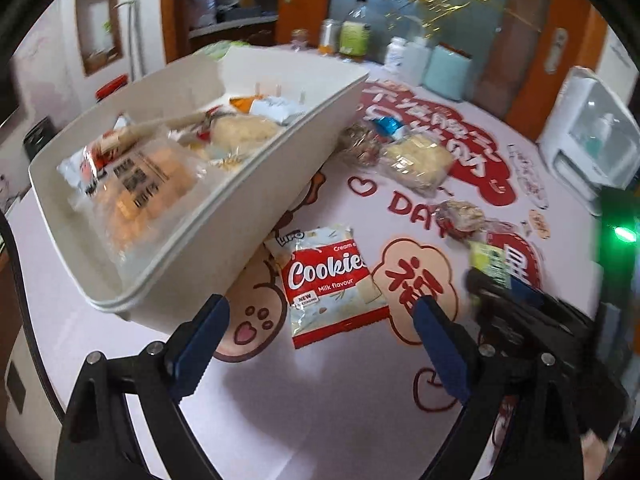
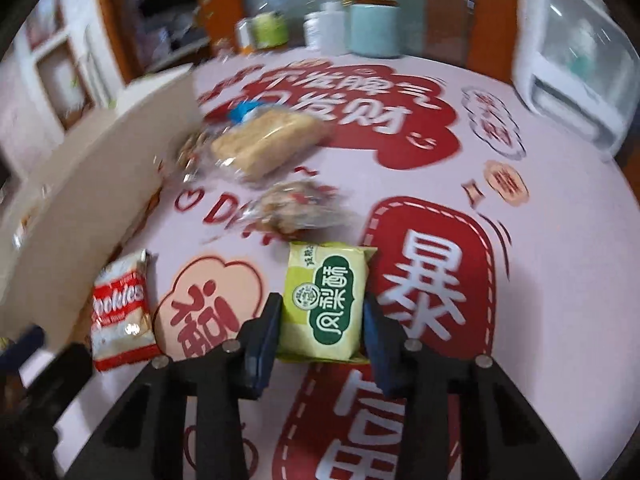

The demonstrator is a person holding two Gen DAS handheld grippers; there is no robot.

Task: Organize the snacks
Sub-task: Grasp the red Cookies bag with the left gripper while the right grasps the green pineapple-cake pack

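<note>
A white box holds several wrapped snacks and stands at the left of the table; its wall shows in the right wrist view. My left gripper is open and empty above a red Cookies packet, also seen in the right wrist view. My right gripper is shut on a green pineapple-cake packet, held over the table; it shows blurred in the left wrist view. Loose on the table lie a yellow pastry pack and a clear-wrapped nut snack.
The table has a pink cloth with red prints. Bottles and a pale blue canister stand at the far edge. A white appliance sits at the far right. A blue-wrapped snack lies by the box.
</note>
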